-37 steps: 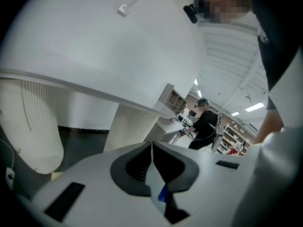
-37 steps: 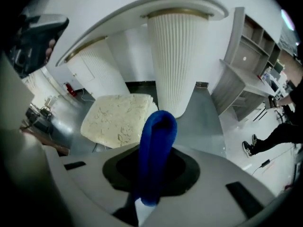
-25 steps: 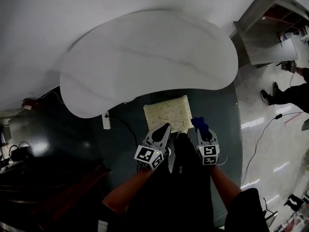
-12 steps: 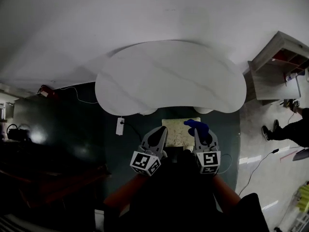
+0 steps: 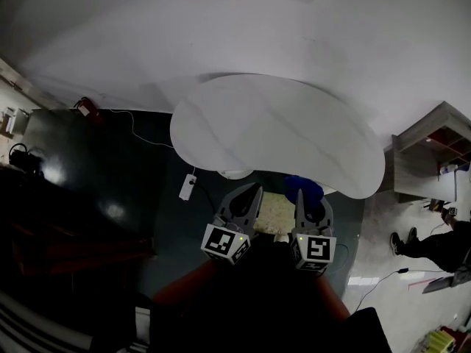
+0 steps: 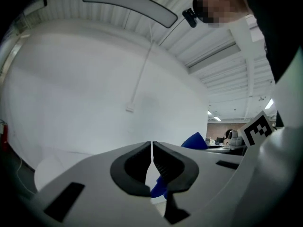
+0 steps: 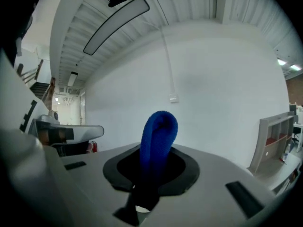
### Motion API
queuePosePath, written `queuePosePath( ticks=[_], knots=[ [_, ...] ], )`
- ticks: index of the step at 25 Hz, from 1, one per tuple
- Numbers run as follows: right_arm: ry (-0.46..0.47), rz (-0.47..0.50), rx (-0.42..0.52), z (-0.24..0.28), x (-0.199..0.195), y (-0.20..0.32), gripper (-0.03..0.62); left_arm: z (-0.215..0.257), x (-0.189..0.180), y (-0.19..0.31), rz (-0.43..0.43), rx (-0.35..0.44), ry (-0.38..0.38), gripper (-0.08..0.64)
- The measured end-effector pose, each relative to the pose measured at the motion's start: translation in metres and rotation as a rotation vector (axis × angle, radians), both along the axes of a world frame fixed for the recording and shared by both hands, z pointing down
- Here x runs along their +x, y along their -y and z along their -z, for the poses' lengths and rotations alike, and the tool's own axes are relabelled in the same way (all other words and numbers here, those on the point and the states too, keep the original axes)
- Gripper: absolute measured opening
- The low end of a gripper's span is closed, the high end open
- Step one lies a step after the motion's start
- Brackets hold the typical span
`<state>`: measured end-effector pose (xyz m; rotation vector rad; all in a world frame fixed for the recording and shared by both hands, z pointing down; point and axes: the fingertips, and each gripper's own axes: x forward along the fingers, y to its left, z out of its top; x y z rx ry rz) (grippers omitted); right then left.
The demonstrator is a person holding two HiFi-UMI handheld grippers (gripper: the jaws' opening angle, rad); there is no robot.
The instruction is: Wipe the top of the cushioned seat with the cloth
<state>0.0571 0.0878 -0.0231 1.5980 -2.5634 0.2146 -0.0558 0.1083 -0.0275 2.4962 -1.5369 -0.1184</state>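
In the head view the cushioned seat (image 5: 271, 210) shows only as a pale yellowish patch between my two grippers, just below the white table's near edge. My right gripper (image 5: 301, 195) is shut on the blue cloth (image 5: 304, 187), which sticks up from its jaws as a folded loop (image 7: 159, 135). My left gripper (image 5: 255, 191) is shut with nothing held; its jaws meet in a thin line (image 6: 152, 149). Both grippers point up and forward at the white wall. From the left gripper view the blue cloth (image 6: 194, 141) is visible off to the right.
A white kidney-shaped table (image 5: 280, 134) stands beyond the seat. A white power strip (image 5: 186, 187) with a cable lies on the dark floor to the left. A shelf unit (image 5: 434, 149) and a person's legs (image 5: 430, 245) are at the right. Dark furniture fills the left.
The head view has swung upward, so the table and seat slid down the frame and the seat is mostly hidden. Both grippers stay side by side, the cloth still in the right one.
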Motion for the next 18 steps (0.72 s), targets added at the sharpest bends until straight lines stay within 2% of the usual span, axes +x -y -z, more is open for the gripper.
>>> queuePosePath(
  ticks=[5,8,13,18],
  knots=[
    [-0.011,0.024,0.043,0.019,-0.022,-0.005,0.084,0.017,-0.002,-0.004,-0.023,0.053,0.022,0.025],
    [-0.023,0.023,0.058,0.024,-0.028,-0.018,0.084,0.016,0.001,-0.013,-0.034,0.055,0.024,0.023],
    [-0.026,0.021,0.065,0.024,-0.032,-0.032,0.084,0.012,0.005,-0.022,-0.062,0.058,-0.028,0.023],
    [-0.018,0.02,0.055,0.017,-0.037,-0.045,0.081,0.009,0.003,-0.031,-0.071,0.053,-0.001,0.023]
  ],
)
